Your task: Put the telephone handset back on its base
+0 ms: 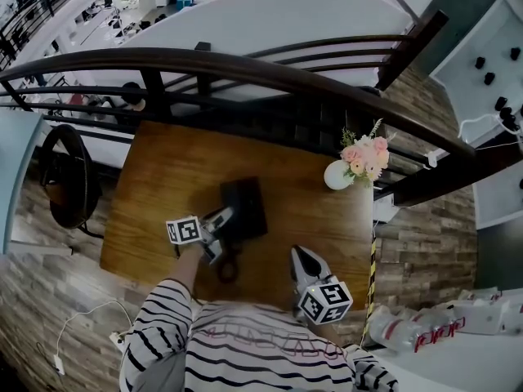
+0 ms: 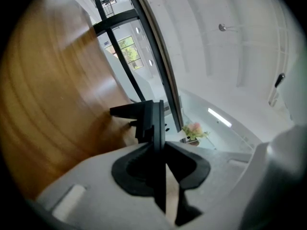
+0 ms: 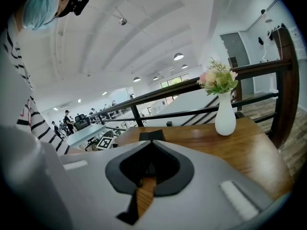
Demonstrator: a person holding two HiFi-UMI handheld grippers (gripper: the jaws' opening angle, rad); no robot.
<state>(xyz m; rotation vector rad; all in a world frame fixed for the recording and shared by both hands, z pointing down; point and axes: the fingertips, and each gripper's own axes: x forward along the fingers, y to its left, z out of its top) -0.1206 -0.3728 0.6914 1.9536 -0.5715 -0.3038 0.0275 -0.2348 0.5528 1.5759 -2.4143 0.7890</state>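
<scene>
The black telephone base [image 1: 245, 207] sits mid-table on the wooden table [image 1: 155, 194]. My left gripper [image 1: 214, 233] lies level at the base's near-left edge, rolled on its side. In the left gripper view its jaws [image 2: 158, 145] are shut on the black handset [image 2: 151, 116], seen edge-on and sticking out past the tips. Whether the handset touches the base I cannot tell. The dark cord [image 1: 227, 268] curls on the table by the left gripper. My right gripper [image 1: 304, 260] hovers near the front edge, right of the base, its jaws [image 3: 151, 143] shut with nothing between them; the base [image 3: 151, 135] lies just beyond.
A white vase with pink flowers [image 1: 339, 174] stands at the table's far right corner, also in the right gripper view [image 3: 225, 119]. A dark railing [image 1: 245, 68] runs behind the table. A black chair [image 1: 65, 178] stands left of it.
</scene>
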